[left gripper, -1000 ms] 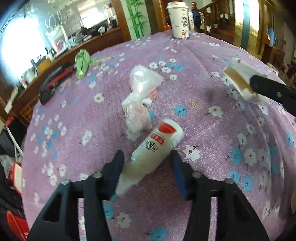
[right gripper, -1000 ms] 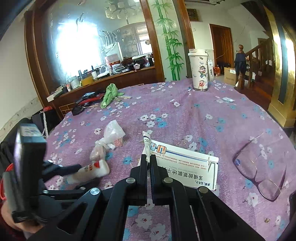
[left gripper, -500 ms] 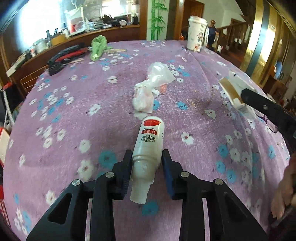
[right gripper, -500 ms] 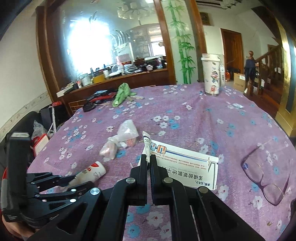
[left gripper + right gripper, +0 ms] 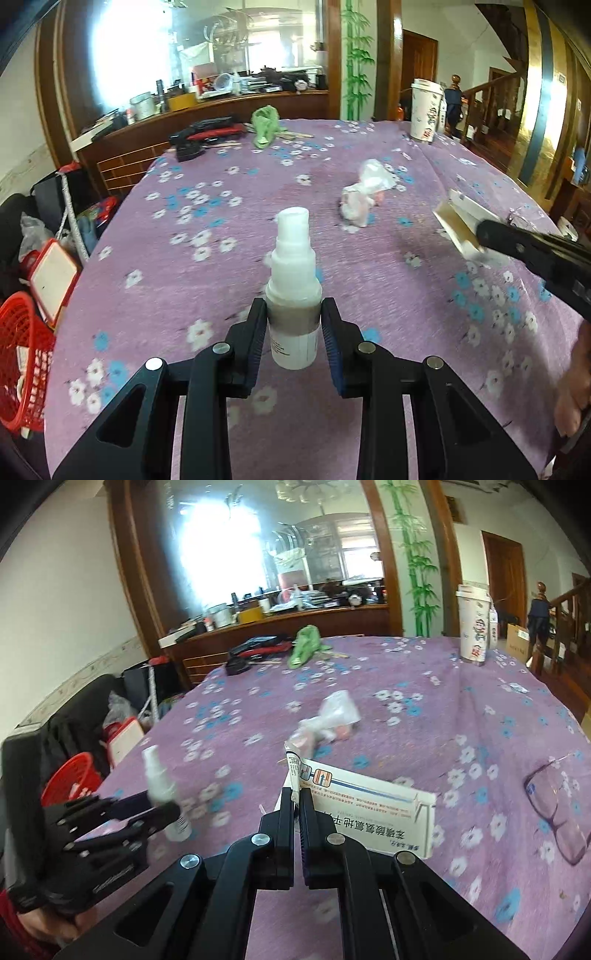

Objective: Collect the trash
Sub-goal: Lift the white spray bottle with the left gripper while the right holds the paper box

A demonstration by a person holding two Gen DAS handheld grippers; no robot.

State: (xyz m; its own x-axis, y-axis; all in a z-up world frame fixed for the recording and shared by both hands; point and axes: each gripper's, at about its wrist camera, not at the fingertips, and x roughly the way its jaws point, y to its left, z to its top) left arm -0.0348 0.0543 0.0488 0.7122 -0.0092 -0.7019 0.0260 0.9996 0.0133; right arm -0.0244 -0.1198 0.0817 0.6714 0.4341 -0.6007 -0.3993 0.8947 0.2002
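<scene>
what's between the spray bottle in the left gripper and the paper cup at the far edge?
Left wrist view: from the spray bottle to the paper cup, only the crumpled plastic bag lies on the tablecloth.

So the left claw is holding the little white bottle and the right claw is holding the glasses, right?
Not quite. The left claw does hold the little white bottle, but the right claw is shut on a white medicine box, not the glasses. The glasses lie on the purple tablecloth off to the side, untouched. The right wrist view shows it.
</scene>
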